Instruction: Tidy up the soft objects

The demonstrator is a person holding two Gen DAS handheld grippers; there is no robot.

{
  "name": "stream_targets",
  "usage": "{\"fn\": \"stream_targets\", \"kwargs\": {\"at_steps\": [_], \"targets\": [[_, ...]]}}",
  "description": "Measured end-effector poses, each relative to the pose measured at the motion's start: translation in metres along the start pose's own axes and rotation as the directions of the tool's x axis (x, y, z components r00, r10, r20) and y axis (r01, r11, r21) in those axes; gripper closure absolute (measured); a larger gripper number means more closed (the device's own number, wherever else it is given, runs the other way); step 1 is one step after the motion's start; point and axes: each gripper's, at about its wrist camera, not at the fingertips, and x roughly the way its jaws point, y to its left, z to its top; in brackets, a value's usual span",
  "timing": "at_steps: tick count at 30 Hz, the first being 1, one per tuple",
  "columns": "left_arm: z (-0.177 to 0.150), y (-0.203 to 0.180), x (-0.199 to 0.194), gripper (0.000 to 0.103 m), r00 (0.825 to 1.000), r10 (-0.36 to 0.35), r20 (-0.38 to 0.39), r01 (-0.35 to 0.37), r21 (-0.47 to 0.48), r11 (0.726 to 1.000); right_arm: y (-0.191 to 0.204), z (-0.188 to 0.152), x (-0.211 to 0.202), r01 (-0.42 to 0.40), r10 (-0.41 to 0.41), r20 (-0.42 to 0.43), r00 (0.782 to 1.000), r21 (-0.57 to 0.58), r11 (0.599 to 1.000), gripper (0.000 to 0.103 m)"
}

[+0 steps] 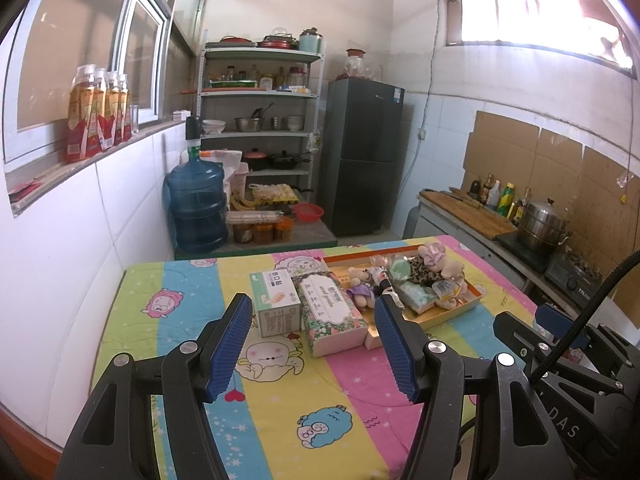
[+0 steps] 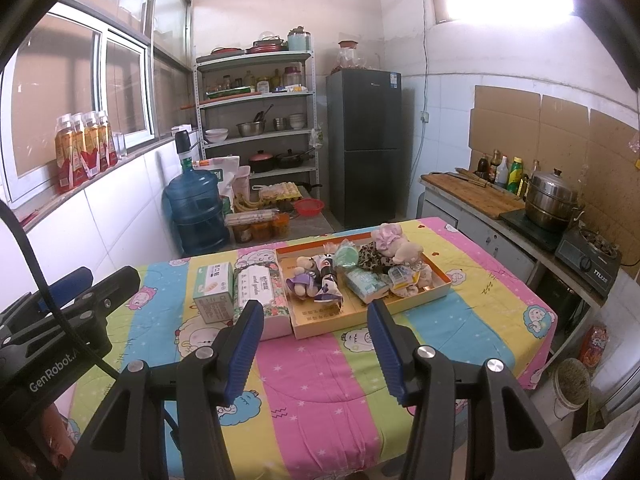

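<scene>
Both the left gripper (image 1: 314,344) and right gripper (image 2: 316,346) hover with fingers apart, empty. Only the right view shows the shallow yellow cardboard tray's (image 2: 320,320) bare near floor and, right of the bench (image 2: 312,380), a red snack bag (image 2: 594,346).

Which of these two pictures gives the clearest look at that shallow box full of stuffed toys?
The right wrist view: the tray lies almost wholly in sight between the open right gripper's fingers. In the left wrist view the tray sits off to the right, its near corner hidden behind the left gripper's finger.
</scene>
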Motion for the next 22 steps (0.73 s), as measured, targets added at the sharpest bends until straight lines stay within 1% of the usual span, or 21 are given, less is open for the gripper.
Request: {"fn": "stream_targets", "kwargs": {"at_steps": [22], "targets": [[-0.0033,0.0006,0.0,0.037,1.0,0.004,-0.002,-0.004,0.0,1.0,0.0003,0.0009,-0.0002,-0.002,0.002,-0.004,1.0,0.002,1.0,0.049]]}}
